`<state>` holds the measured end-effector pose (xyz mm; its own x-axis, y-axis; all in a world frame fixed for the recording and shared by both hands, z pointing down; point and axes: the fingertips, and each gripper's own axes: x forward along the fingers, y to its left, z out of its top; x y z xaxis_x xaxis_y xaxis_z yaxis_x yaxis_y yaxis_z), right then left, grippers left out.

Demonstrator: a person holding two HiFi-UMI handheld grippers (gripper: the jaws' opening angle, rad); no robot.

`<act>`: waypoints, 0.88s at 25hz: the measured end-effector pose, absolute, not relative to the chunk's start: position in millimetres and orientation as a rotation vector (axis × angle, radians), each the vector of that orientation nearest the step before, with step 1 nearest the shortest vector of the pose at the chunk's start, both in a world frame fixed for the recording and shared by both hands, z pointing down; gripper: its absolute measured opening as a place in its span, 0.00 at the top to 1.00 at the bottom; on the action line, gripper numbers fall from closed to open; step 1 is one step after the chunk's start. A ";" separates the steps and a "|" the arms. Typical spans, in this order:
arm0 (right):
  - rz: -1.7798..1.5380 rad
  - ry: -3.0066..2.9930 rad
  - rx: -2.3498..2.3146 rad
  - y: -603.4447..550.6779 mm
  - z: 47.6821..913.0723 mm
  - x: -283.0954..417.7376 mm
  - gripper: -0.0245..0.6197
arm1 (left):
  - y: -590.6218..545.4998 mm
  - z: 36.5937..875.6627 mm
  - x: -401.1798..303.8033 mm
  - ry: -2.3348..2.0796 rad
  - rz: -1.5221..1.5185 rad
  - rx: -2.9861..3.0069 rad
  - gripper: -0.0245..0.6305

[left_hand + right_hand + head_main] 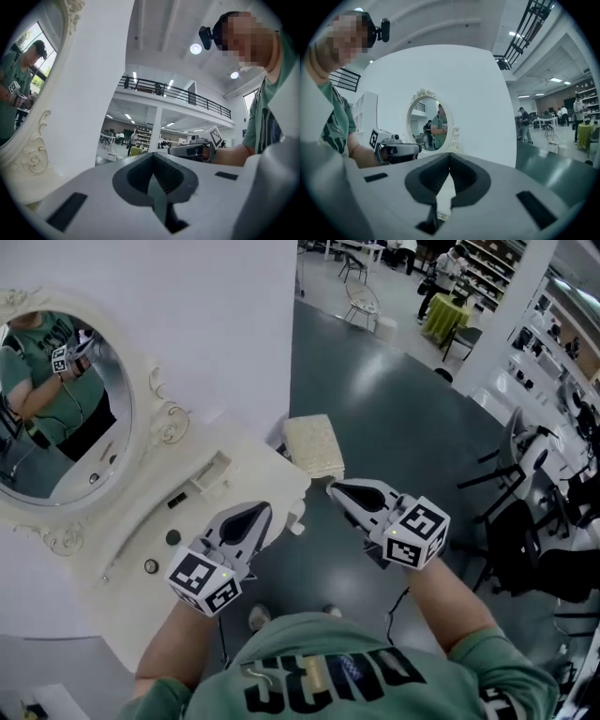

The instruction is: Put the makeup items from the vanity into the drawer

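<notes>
Two empty grippers have their jaws pressed together: the left gripper (266, 513) hovers at the edge of the vanity (131, 521), small makeup items (173, 538) just to its left, the right gripper (334, 487) alongside.

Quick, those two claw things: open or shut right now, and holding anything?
Left gripper: closed, holding nothing.
Right gripper: closed, holding nothing.

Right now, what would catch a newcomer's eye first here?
The ornate oval mirror at the left of the white vanity, reflecting the person in a green shirt, stands out first. Then the left gripper and right gripper, held side by side near the vanity's edge, both shut and empty, tips toward a cream cushioned stool.
</notes>
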<state>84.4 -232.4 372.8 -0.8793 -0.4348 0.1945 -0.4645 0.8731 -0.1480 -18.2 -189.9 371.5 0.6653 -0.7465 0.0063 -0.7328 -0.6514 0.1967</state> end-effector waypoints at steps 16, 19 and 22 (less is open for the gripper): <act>0.328 -2.905 0.953 -137.5 320.0 206.4 0.95 | -113.8 306.3 68.4 -1.023 -0.183 2.818 0.95; 0.332 -2.918 0.941 -136.0 318.7 205.4 0.95 | -110.3 304.7 66.9 -1.038 -0.191 2.818 0.95; 0.347 -2.938 0.927 -136.1 317.7 201.9 0.95 | -107.3 306.7 60.9 -1.060 -0.193 2.808 0.95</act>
<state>201.9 -136.1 317.7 -0.8206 -0.5617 0.1058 -0.5709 0.7964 -0.1999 60.9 -107.3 306.7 0.7445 -0.6637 -0.0720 -0.6466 -0.7437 0.1698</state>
